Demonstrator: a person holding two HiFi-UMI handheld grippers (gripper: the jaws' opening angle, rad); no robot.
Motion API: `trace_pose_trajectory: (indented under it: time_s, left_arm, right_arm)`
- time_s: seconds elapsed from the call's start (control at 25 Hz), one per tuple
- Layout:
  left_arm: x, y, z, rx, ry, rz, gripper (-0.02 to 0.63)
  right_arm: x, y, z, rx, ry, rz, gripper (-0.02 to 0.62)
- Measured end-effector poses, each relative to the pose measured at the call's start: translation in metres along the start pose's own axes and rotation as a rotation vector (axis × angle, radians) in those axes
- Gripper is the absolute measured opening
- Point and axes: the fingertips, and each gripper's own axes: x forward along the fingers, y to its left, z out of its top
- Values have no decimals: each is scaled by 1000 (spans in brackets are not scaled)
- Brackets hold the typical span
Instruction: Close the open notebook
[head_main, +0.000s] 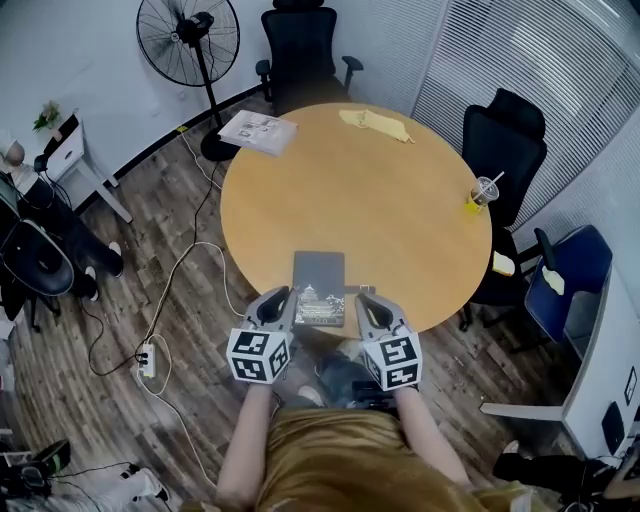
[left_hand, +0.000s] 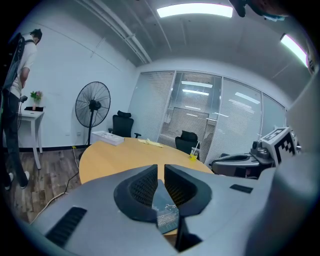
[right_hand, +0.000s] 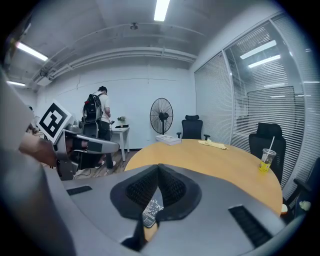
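Wooden bench (head_main: 400, 200) carries the notebook (head_main: 319, 288) at its near rim. Left tongs (head_main: 281, 303) stand slightly apart, right tongs (head_main: 368, 308) together, both empty; a sideways nudge might push it off.

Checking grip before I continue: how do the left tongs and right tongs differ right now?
The left tongs stand a narrow slit apart; the right tongs meet at the tips. The left tongs are beside the notebook's left edge, the right tongs beside its right. Both hover at the table's near edge.
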Motion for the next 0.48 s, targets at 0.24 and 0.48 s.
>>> trace_pose_trajectory:
  time_s: [0.24, 0.48]
  left_arm:
    - [-2, 5, -7, 0, 13, 5, 63]
    - [1, 3, -10, 7, 27, 2, 62]
  right_arm:
    - [3, 3, -1, 1, 0, 5, 12]
    - [2, 2, -3, -1, 10, 6, 12]
